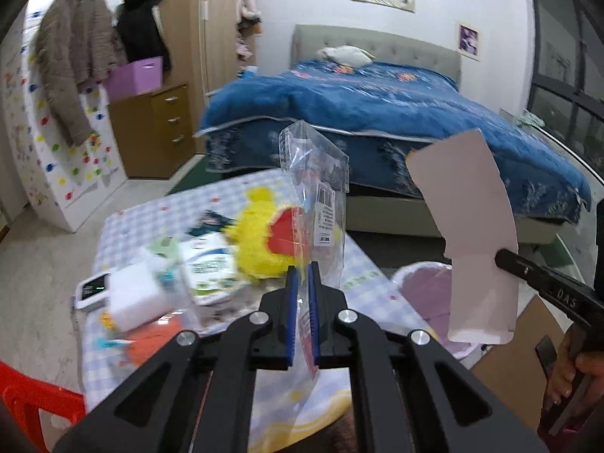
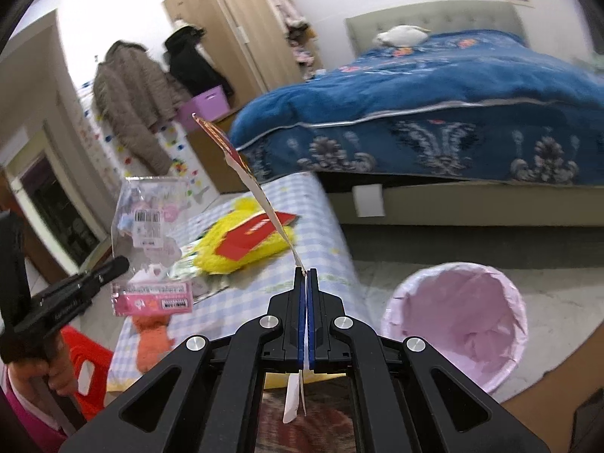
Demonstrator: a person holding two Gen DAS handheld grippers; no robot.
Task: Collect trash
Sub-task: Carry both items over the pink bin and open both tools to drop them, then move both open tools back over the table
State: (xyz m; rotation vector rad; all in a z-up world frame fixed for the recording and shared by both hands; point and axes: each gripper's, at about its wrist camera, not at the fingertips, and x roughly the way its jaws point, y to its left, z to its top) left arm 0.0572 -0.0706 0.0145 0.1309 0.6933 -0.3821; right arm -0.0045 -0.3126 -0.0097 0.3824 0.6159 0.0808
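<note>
My left gripper [image 1: 303,268] is shut on a clear plastic package [image 1: 317,188] with a barcode label, held upright above the checked table [image 1: 151,219]. The package also shows in the right wrist view [image 2: 151,241], with the left gripper [image 2: 120,260] at its side. My right gripper [image 2: 306,271] is shut on a flat piece of card [image 2: 241,166], red-printed on one side, pale on the other [image 1: 472,226]. It hangs near the bin with a pink liner [image 2: 460,321], low right on the floor.
On the table lie a yellow plush toy [image 2: 230,253] with a red envelope [image 2: 253,239] on it, an orange plush [image 2: 151,343], a white block [image 1: 132,298] and printed packets [image 1: 211,268]. A bed with a blue blanket [image 1: 396,113] stands behind. A red stool [image 1: 34,396] is at left.
</note>
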